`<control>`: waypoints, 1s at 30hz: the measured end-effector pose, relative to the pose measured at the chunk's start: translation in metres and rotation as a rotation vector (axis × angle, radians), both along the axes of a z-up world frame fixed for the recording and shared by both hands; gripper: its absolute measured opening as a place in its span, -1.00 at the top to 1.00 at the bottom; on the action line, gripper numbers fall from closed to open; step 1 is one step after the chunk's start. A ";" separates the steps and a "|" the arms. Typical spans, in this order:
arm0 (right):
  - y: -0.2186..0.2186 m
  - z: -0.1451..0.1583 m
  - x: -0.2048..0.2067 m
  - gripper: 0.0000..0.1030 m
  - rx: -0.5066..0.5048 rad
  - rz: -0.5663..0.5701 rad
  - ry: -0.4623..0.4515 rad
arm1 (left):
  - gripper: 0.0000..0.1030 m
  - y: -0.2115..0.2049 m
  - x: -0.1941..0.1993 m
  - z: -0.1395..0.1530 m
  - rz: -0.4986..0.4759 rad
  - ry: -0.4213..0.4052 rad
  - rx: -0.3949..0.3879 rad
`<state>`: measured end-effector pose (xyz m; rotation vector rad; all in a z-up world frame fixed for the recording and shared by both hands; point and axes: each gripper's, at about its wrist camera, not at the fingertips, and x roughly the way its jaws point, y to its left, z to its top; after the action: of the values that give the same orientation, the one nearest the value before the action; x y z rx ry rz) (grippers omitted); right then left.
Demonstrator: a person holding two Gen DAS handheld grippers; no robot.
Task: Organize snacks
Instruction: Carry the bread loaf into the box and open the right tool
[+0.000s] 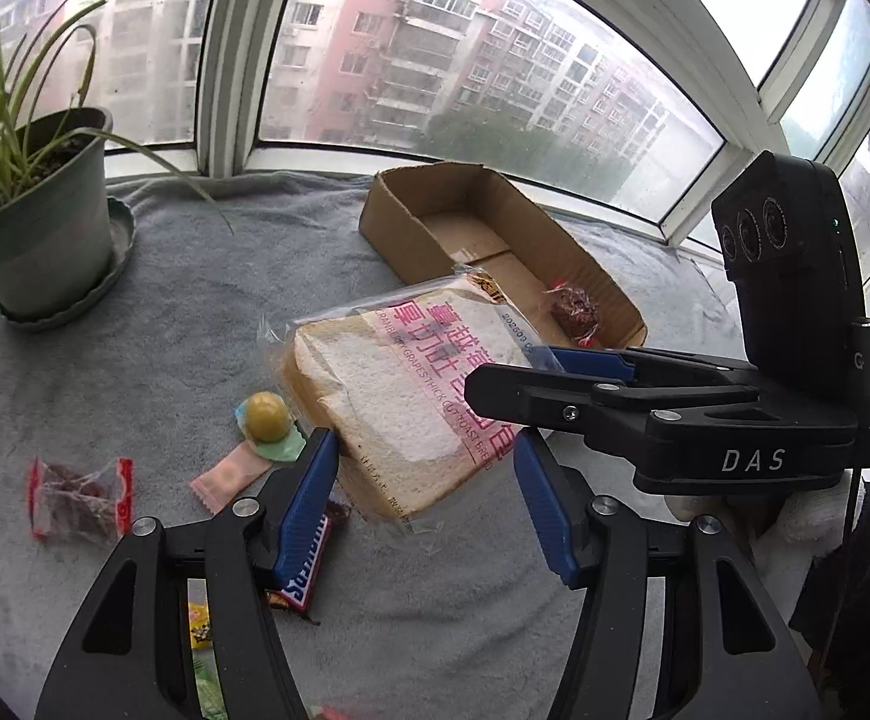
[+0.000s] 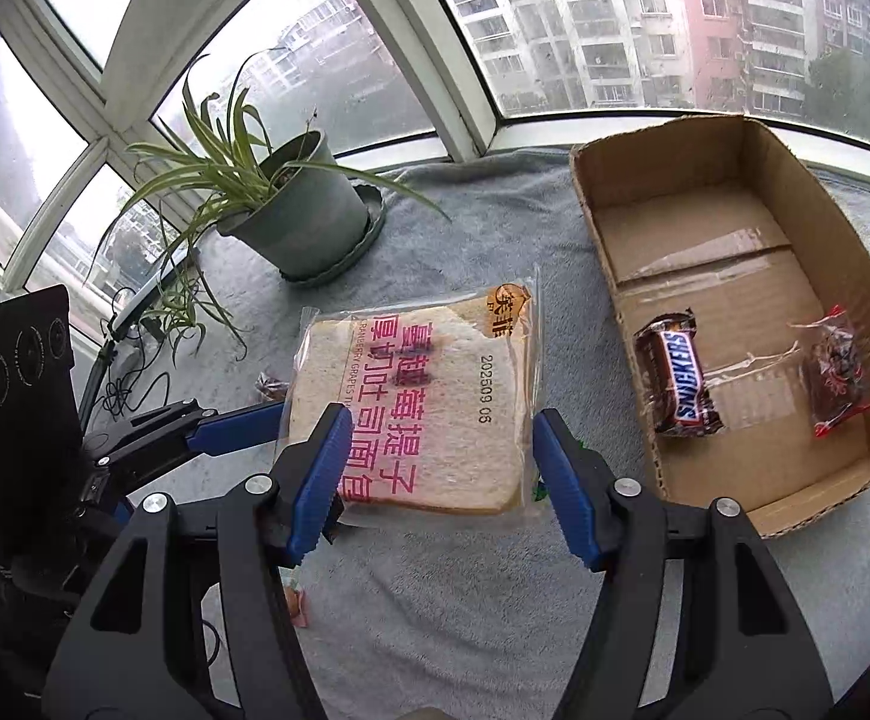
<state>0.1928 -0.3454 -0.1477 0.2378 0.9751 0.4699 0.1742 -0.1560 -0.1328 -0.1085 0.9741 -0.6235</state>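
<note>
The blue fingers (image 2: 321, 474) of the right gripper (image 2: 441, 480) clamp the near edge of a wrapped slice of bread (image 2: 417, 396), one pad on each side. The left gripper (image 1: 426, 480) also grips this bread (image 1: 387, 396): its fingers (image 1: 309, 498) press the slice at its near corner, and in the right wrist view they reach in from the left side. The slice hangs tilted above the grey cloth (image 2: 495, 228), just beside the cardboard box (image 2: 609, 240). Inside the box lie a Snickers bar (image 2: 678, 384) and a red-edged packet (image 2: 840, 378). On the cloth lie a second Snickers bar (image 1: 306, 576), a yellow sweet (image 1: 264, 417), a pink wrapper (image 1: 231, 477) and another packet (image 1: 81, 498).
</note>
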 end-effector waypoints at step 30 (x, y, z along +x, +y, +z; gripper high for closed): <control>-0.110 0.012 0.051 -0.29 -0.097 -0.178 -0.036 | -0.15 -0.121 0.064 0.006 -0.145 -0.076 0.031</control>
<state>0.2442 -0.4550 -0.1354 0.2257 0.9292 0.2630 0.2379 -0.2774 -0.1266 0.0131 0.9235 -0.7403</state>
